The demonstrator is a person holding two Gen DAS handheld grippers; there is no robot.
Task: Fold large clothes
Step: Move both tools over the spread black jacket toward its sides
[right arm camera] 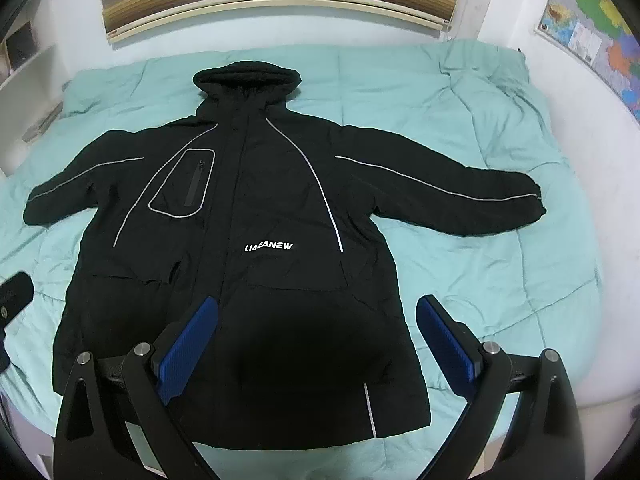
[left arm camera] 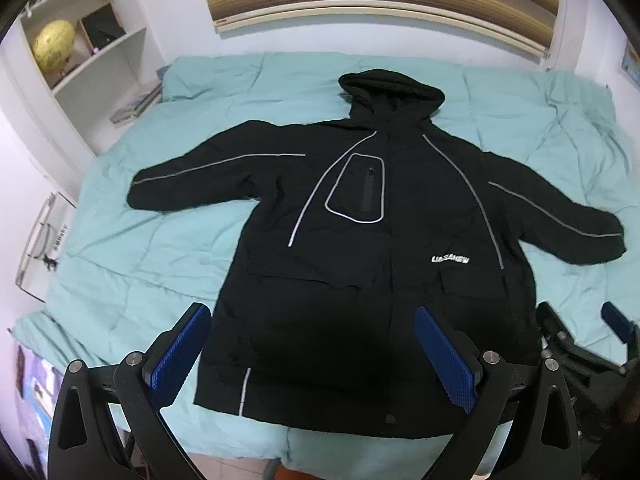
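Black jacket (left arm camera: pixel 372 248) lies flat, front up, sleeves spread, hood toward frame top, centred on the teal-covered bed (left arm camera: pixel 132 248); left hand-held gripper (left arm camera: pixel 312 356) and right hand-held gripper (right arm camera: pixel 316 344) hover over its hem, jaws apart, holding nothing.

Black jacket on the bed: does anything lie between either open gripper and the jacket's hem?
Nothing visible does. The left gripper and right gripper hang open above the black jacket, spread flat on the teal duvet. No object lies on its hem or sleeves.
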